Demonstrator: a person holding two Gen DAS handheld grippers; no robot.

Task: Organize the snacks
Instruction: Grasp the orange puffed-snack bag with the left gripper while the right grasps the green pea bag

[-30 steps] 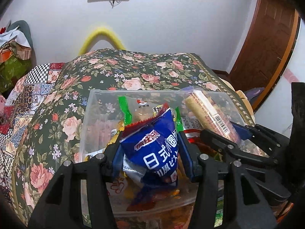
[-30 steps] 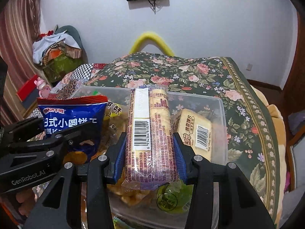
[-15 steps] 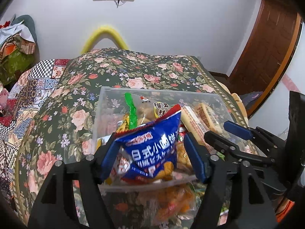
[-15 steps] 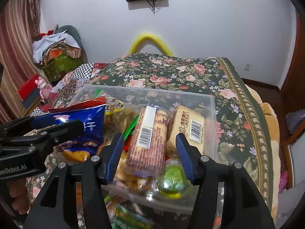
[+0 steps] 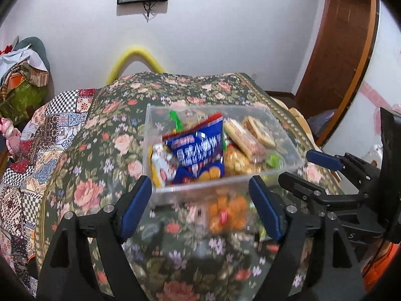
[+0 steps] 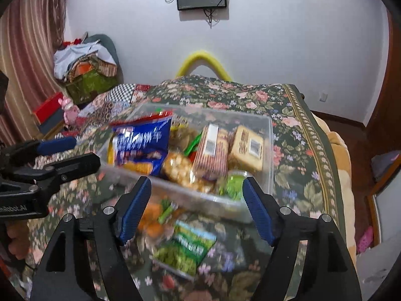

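I'm seeing both claws opening, nothing between their jaws; the green snack packet (image 6: 184,248) is lying on the bed just below my right claw (image 6: 195,208), nearer it than the left claw (image 5: 200,205).

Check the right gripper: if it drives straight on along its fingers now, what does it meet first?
Probably the near wall of the clear snack bin, which sits dead ahead between the opening, empty fingers of the right gripper. Blur leaves depth unclear; the green packet lies lower, likely under that line.
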